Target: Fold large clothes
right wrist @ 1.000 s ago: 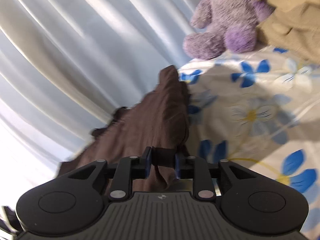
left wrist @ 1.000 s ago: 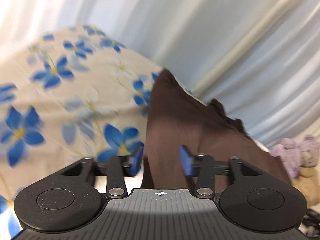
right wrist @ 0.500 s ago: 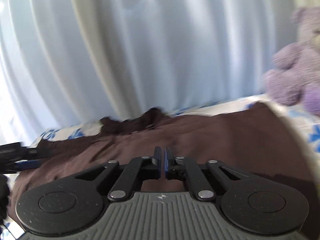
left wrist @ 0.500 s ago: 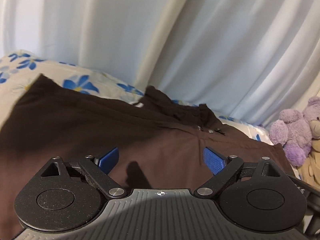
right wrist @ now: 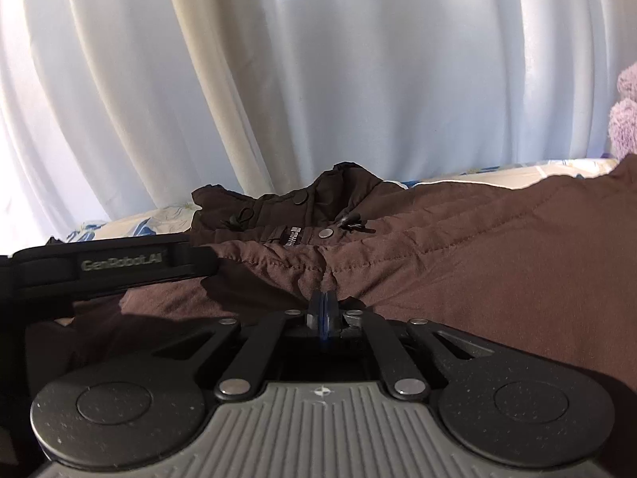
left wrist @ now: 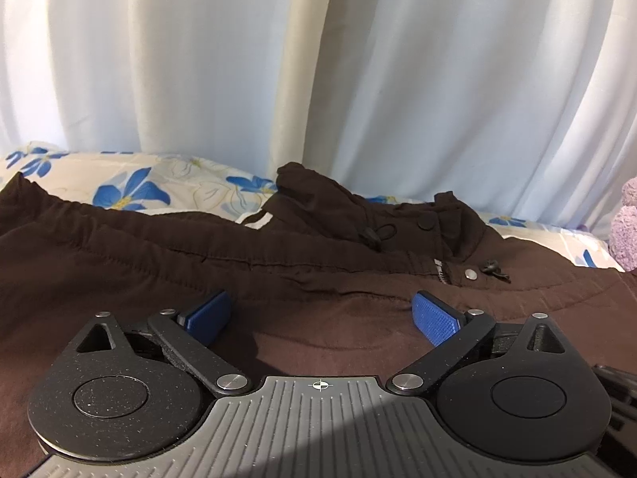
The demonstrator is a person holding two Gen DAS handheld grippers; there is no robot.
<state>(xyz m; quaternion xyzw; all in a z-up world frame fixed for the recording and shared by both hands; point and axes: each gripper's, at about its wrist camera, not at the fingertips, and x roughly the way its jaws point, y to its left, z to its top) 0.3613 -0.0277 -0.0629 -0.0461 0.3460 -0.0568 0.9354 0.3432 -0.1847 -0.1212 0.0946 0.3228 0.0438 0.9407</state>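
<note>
Brown jacket (left wrist: 119, 263) is lying spread across the floral bedsheet (left wrist: 131, 191), filling the lower half of both views, where a second ago it was hanging bunched between the two tools. That suggests one fold or lay-down is finishing and the cloth is settling flat.

Nearest in the left view, the left gripper (left wrist: 322, 314) is standing with its blue pads (left wrist: 436, 316) spread wide and nothing between them; a second ago they were closer around a ridge of cloth, so it is letting go. Low in the centre of the right view, the right gripper (right wrist: 323, 310) is showing its pads pressed together at the fabric surface, and whether a thin pinch of cloth is caught there is hard to say.

Further back, the collar (right wrist: 294, 199) with its snaps and drawcords is bunching toward the middle of each frame. Behind it, white curtains (left wrist: 199, 59) are filling the upper half.

Sleeves and hem are falling outside both frames, so how neatly the fold is lying cannot be judged. A purple plush toy (left wrist: 625, 231) is being cut off at the right edge.
</note>
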